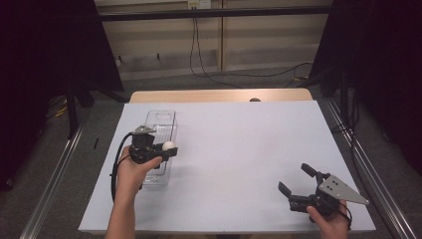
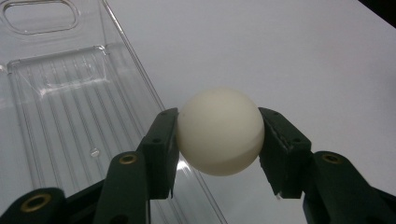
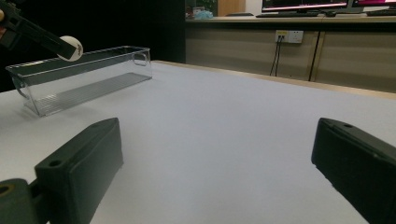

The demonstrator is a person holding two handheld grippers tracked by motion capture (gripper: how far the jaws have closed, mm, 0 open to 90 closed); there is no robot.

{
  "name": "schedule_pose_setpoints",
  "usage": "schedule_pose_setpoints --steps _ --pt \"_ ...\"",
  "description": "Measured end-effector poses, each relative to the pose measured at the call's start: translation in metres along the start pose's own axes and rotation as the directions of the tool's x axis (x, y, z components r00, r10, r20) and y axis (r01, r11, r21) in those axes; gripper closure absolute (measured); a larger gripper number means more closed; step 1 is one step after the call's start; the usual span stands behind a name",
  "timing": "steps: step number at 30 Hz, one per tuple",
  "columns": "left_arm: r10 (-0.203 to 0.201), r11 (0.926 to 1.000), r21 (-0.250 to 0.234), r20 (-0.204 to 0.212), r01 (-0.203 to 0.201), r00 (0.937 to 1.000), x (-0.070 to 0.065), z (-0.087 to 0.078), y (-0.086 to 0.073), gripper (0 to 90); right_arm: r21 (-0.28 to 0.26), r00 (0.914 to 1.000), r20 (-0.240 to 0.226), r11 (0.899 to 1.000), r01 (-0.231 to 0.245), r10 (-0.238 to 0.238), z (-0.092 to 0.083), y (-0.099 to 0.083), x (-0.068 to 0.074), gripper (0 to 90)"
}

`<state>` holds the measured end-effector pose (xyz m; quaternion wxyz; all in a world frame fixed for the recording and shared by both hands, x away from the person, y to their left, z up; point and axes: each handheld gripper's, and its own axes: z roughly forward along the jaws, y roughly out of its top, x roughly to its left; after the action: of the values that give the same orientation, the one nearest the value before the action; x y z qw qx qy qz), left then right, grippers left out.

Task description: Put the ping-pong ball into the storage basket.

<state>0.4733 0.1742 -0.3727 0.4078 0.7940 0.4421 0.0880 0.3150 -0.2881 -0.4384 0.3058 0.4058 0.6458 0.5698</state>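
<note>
1. Left gripper (image 1: 166, 148), over the left part of the desk (image 1: 239, 149), clenched on a white ball (image 1: 169, 146); in the left gripper view both pads pressed against opposite sides of the ball (image 2: 219, 131).
2. Ball held clear of the desk surface, above the right long wall of a clear plastic bin (image 1: 160, 149), about midway along that wall; seen in the right gripper view (image 3: 71, 48) just above the bin's rim.
3. Round, so no long axis and no pointing direction to tell for the ball itself.
4. Bin (image 2: 65, 112) empty and upright, open side up, ribbed floor visible through the plastic, oval handle cut-out in its far end wall.
5. Long axis of the bin running from the near edge toward the far edge of the desk, roughly parallel to the left edge, far end leaning slightly to the right.
6. Left gripper pointing to the right across the bin, held level by the left hand (image 1: 133, 169) coming in from the near edge.
7. Right gripper (image 1: 294, 180) near the near right corner of the desk, released, jaws wide apart with bare desk between them, pointing left and away toward the bin (image 3: 79, 77).
8. Well apart from the bin and ball, held low by the right hand (image 1: 328, 221).
</note>
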Motion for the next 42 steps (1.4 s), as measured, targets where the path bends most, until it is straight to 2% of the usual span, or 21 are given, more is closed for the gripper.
schedule_pose_setpoints --steps 5,9,18,20,21,26,33,34,35,37,39,42 --pt "-0.019 0.9998 -0.011 0.001 0.019 0.9998 -0.0004 -0.0002 -0.0004 51.0 0.000 1.0000 -0.001 1.000 0.000 0.000 0.0001 0.0000 0.0001 1.4" --pt "0.009 1.0000 0.002 -0.008 -0.009 0.9999 0.0020 -0.0023 0.0000 51.0 0.000 1.0000 0.000 1.000 0.000 0.000 0.0000 0.0000 0.0001 1.4" --pt "-0.009 0.9999 -0.013 -0.003 0.009 1.0000 0.0030 -0.0034 -0.0005 51.0 0.000 1.0000 -0.007 1.000 0.005 -0.005 0.0002 -0.0002 0.0000 1.4" --pt "0.001 1.0000 -0.004 -0.003 -0.001 1.0000 0.0044 -0.0045 -0.0005 51.0 0.001 1.0000 -0.006 1.000 0.004 -0.004 0.0000 -0.0001 0.0001 1.5" --pt "-0.019 0.9996 -0.020 -0.006 0.019 0.9998 0.0032 -0.0039 -0.0007 51.0 0.002 1.0000 -0.006 1.000 0.003 -0.003 -0.0001 -0.0001 0.0001 1.4" --pt "-0.002 1.0000 -0.008 -0.007 0.002 1.0000 0.0049 -0.0056 -0.0007 51.0 -0.001 0.9999 -0.009 1.000 0.006 -0.006 0.0001 -0.0001 0.0000 1.4" --pt "-0.021 0.9995 -0.023 -0.020 0.021 0.9996 0.0050 -0.0058 -0.0012 51.0 0.000 1.0000 -0.004 1.000 0.000 0.000 -0.0001 0.0001 0.0001 1.4" --pt "0.004 1.0000 -0.004 -0.019 -0.004 0.9998 0.0066 -0.0070 -0.0010 51.0 0.000 1.0000 -0.003 1.000 0.000 0.000 0.0000 0.0001 0.0000 1.4" --pt "-0.021 0.9995 -0.024 -0.016 0.021 0.9997 0.0052 -0.0058 -0.0013 51.0 0.000 1.0000 -0.004 1.000 0.000 0.000 0.0000 0.0000 0.0001 1.4" --pt "-0.020 0.9995 -0.026 -0.013 0.020 0.9997 0.0056 -0.0059 -0.0014 51.0 0.003 1.0000 -0.008 1.000 0.003 -0.003 -0.0001 0.0000 0.0001 1.4" --pt "0.007 1.0000 -0.007 -0.019 -0.007 0.9998 0.0079 -0.0076 -0.0011 51.0 0.002 1.0000 -0.008 1.000 0.004 -0.004 -0.0001 0.0000 0.0000 1.4" --pt "0.004 1.0000 -0.005 -0.023 -0.004 0.9997 0.0079 -0.0081 -0.0012 51.0 0.000 1.0000 -0.003 1.000 0.000 0.000 0.0000 0.0000 0.0000 1.4"
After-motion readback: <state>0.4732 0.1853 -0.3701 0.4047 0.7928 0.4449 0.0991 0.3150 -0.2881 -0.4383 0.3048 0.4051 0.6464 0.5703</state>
